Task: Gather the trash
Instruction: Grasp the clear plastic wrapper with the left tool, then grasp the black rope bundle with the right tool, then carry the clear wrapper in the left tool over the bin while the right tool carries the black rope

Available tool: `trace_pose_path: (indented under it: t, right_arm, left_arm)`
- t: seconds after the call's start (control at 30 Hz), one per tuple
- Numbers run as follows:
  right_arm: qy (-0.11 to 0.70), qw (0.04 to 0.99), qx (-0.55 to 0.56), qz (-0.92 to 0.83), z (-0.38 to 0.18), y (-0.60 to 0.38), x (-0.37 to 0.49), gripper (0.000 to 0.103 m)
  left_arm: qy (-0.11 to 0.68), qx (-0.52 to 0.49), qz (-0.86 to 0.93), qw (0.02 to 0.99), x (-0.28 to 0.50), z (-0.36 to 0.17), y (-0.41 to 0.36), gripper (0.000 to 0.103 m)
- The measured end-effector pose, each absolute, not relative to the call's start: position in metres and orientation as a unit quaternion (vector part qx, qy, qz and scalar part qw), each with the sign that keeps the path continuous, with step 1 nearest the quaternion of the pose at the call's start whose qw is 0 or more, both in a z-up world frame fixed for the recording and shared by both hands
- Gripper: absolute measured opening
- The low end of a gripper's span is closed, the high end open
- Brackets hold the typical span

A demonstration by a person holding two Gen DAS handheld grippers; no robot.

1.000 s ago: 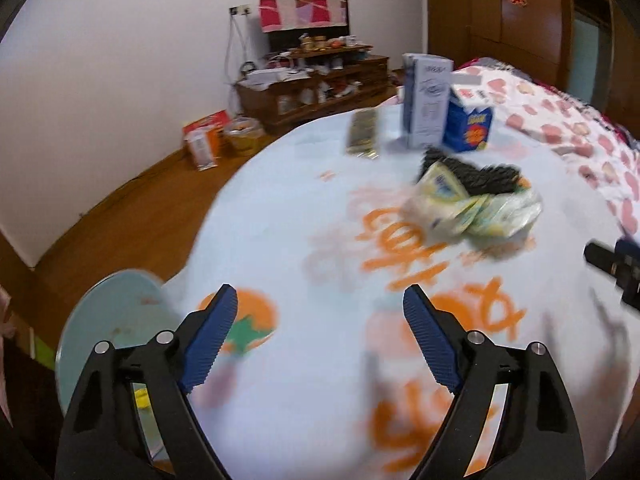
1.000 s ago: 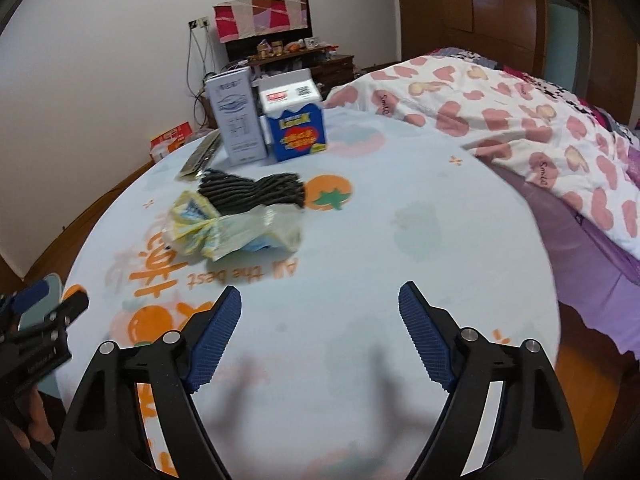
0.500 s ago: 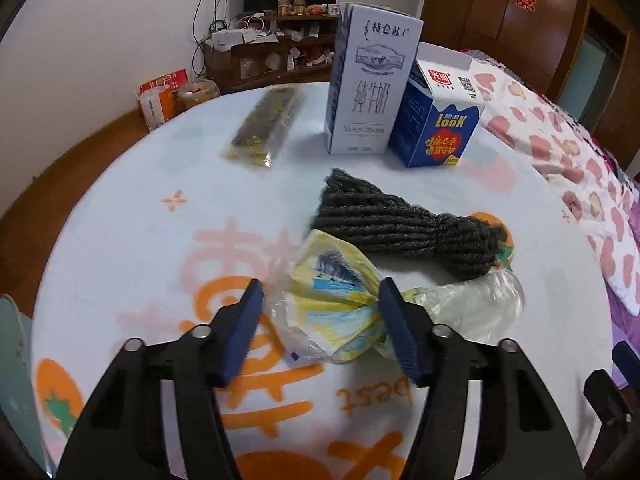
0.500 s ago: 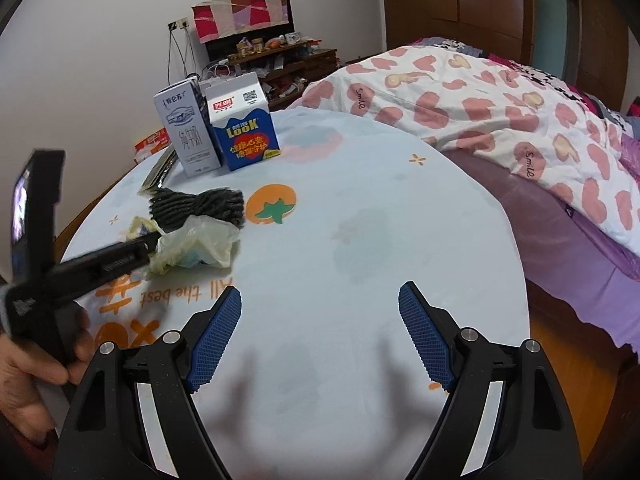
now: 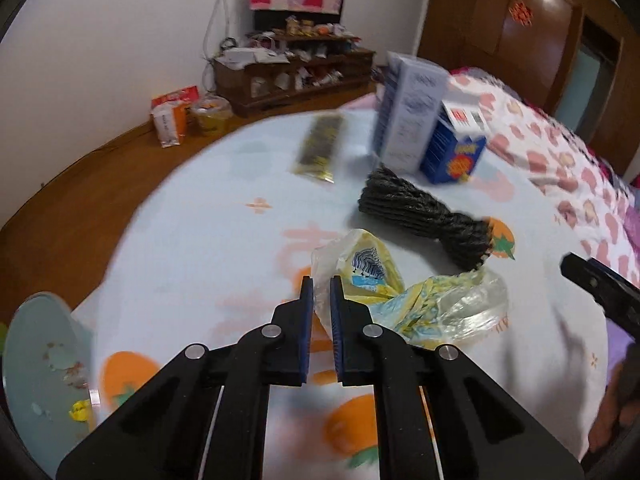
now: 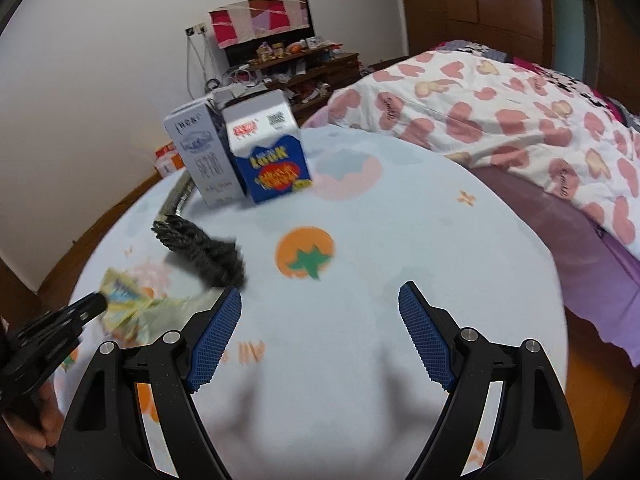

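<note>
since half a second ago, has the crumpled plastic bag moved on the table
Yes. The crumpled plastic bag, pinched in the left tongs that just closed, has pulled slightly back from the dark yarn bundle.

A crumpled plastic bag [image 5: 404, 296] — clear, printed yellow and blue — lies bunched on the tablecloth beside a dark rope bundle [image 5: 424, 216].

Two upright cartons, one grey-white carton [image 5: 408, 120], one blue carton [image 5: 454, 152], one dark rope bundle [image 5: 424, 218], one crumpled plastic wrapper [image 5: 404, 296], one flat snack packet [image 5: 320, 148], two grippers, left gripper [image 5: 320, 312], right gripper [image 6: 320, 332]
</note>
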State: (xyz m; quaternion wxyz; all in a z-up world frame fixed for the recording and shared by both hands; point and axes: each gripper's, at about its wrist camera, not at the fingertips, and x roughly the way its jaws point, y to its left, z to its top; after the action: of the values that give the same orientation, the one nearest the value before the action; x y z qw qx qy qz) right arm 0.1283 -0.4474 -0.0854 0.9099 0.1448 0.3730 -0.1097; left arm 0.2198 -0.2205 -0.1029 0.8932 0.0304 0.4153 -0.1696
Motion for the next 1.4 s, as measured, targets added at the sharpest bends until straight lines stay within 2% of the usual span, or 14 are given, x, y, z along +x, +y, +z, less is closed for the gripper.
trace_pose_path:
  t: [0.33,0.47,0.5,0.57,0.67,1.0,1.27,1.4]
  right_arm:
    - [0.399,0.911,0.101,0.006,-0.094,-0.394,0.216,0.08]
    - [0.427,0.901,0.074,0.016,-0.111,-0.379,0.249,0.061]
    - [0.435,0.897,0.075,0.019,-0.117,-0.378,0.252,0.049]
    - [0.453,0.888,0.079,0.02,-0.13,-0.376,0.257,0.033]
    - [0.442,0.893,0.083,0.015,-0.135,-0.374,0.247,0.026]
    - [0.411,0.902,0.123,-0.047,-0.101,-0.363,0.166,0.025]
    - [0.398,0.902,0.163,-0.046,-0.08,-0.337,0.11,0.025]
    - [0.39,0.91,0.135,-0.041,-0.069,-0.309,0.094,0.025]
  left_arm:
    - [0.401,0.026,-0.132,0.906,0.224,-0.086,-0.158,0.008]
    - [0.378,0.011,-0.101,0.92,0.235,-0.077,-0.136,0.008]
    - [0.374,0.01,-0.097,0.922,0.237,-0.077,-0.133,0.008]
    - [0.366,0.008,-0.084,0.927,0.244,-0.078,-0.131,0.008]
    - [0.371,-0.012,-0.079,0.925,0.25,-0.084,-0.133,0.008]
    - [0.337,-0.003,-0.085,0.938,0.219,-0.063,-0.149,0.008]
    - [0.339,-0.016,-0.075,0.938,0.176,-0.052,-0.115,0.007]
    - [0.329,-0.017,-0.06,0.942,0.154,-0.042,-0.093,0.007]
